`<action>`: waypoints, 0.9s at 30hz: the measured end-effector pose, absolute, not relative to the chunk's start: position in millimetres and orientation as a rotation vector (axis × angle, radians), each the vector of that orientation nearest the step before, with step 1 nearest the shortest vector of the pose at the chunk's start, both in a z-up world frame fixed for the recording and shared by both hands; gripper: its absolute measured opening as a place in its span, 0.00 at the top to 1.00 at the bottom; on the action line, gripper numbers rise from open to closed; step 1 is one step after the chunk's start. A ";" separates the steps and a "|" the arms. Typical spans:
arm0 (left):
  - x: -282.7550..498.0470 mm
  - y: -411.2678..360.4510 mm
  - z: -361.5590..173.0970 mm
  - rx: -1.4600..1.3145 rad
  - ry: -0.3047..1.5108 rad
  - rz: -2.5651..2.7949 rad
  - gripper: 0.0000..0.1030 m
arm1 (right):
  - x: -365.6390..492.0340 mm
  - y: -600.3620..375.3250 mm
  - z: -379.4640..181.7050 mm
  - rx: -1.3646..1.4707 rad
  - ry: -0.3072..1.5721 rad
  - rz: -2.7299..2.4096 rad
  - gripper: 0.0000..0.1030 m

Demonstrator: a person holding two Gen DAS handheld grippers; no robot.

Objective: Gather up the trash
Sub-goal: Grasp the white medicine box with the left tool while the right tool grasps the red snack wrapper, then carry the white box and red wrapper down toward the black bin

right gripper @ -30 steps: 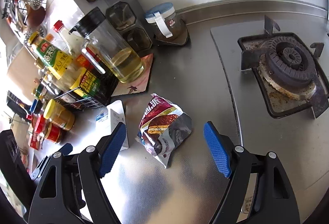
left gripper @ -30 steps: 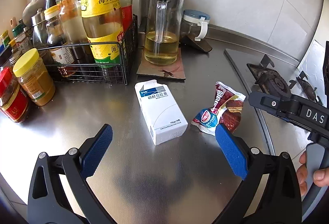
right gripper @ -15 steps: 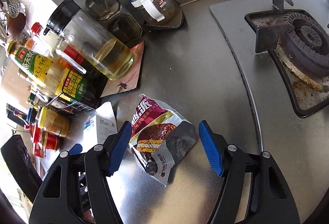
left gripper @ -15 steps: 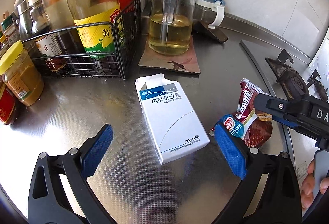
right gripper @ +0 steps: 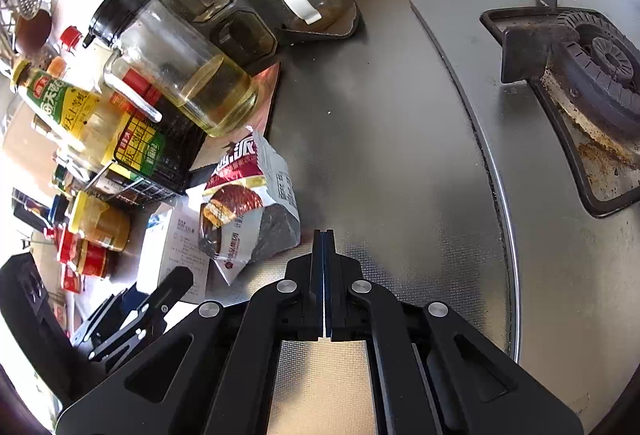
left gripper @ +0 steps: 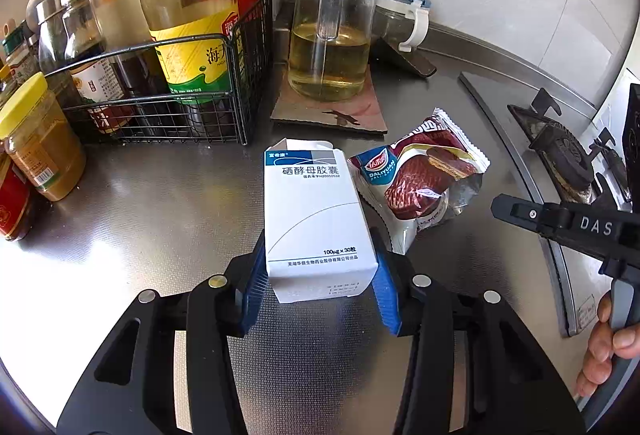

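A white medicine box (left gripper: pixel 312 207) lies on the steel counter. My left gripper (left gripper: pixel 320 263) has its jaws closing, and both blue pads press on the box's near end. Right beside the box, touching it, lies a crumpled red snack wrapper (left gripper: pixel 416 175). In the right wrist view the wrapper (right gripper: pixel 244 203) sits just left of my right gripper (right gripper: pixel 324 235). That gripper is shut, pads together, with nothing between them. The box (right gripper: pixel 176 247) shows behind the wrapper there.
A wire basket (left gripper: pixel 240 75) of sauce bottles and an oil jug (left gripper: pixel 328 55) on a mat stand close behind the box. Jars (left gripper: pixel 40 143) line the left. The gas burner (right gripper: pixel 592 67) is at the right. A hand (left gripper: pixel 608 347) holds the right gripper.
Both grippers came down and nearer. The left jaws went from wide open to closing on the white box. The right jaws shut; the wrapper, earlier between them, now lies to their left.
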State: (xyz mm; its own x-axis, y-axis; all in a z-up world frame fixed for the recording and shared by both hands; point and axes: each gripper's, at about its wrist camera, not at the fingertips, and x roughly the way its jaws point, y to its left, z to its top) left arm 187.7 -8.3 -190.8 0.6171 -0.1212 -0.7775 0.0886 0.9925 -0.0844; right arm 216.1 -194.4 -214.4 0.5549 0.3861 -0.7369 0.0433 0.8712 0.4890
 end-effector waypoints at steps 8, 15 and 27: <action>178.8 3.7 -184.5 -0.050 0.888 -0.112 0.58 | 212.6 -178.2 -192.6 0.441 0.892 0.220 0.25; 172.5 16.2 -179.4 -0.055 0.869 -0.107 0.58 | 240.2 -155.0 -202.1 0.402 0.921 0.223 0.25; 155.3 26.3 -173.5 -0.063 0.851 -0.105 0.58 | 240.7 -132.6 -206.7 0.316 0.929 0.281 0.96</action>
